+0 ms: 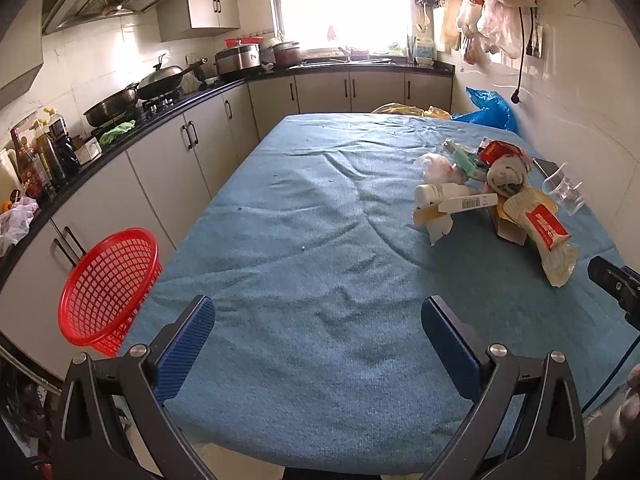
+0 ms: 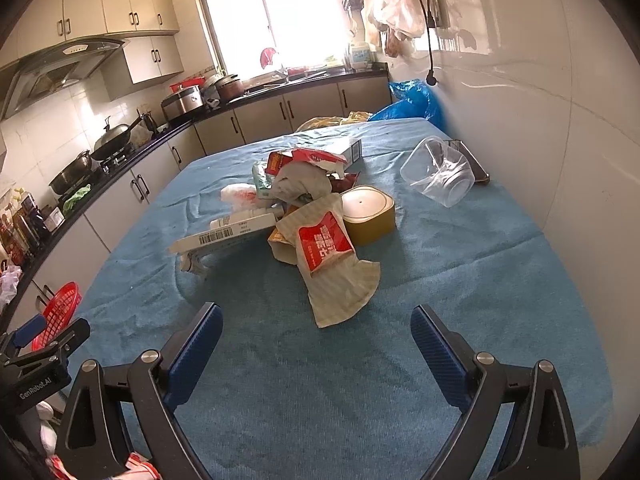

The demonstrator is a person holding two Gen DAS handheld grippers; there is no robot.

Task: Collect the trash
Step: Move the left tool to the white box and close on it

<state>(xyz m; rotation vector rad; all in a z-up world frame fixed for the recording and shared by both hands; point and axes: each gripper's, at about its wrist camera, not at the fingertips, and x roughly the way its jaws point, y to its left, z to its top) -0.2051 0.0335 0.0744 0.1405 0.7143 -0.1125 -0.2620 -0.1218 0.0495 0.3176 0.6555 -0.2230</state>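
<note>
A pile of trash (image 2: 296, 204) lies on the blue-clothed table (image 2: 460, 280): a striped paper bag with a red label (image 2: 328, 256), a long white box with a barcode (image 2: 216, 236), a crumpled grey wrapper (image 2: 300, 180), a red carton (image 2: 308, 157), a round yellow tub (image 2: 370, 212) and a clear plastic cup (image 2: 440, 174). The pile also shows at the right in the left wrist view (image 1: 492, 192). My right gripper (image 2: 316, 328) is open and empty, just short of the paper bag. My left gripper (image 1: 318, 316) is open and empty over bare cloth. A red mesh basket (image 1: 108, 288) stands left of the table.
Kitchen cabinets and a black counter (image 1: 120, 148) with pans and bottles run along the left and back. A white tiled wall (image 2: 560, 160) borders the table's right side. A blue plastic bag (image 1: 490, 108) and a yellow bag (image 1: 400, 110) sit beyond the far edge.
</note>
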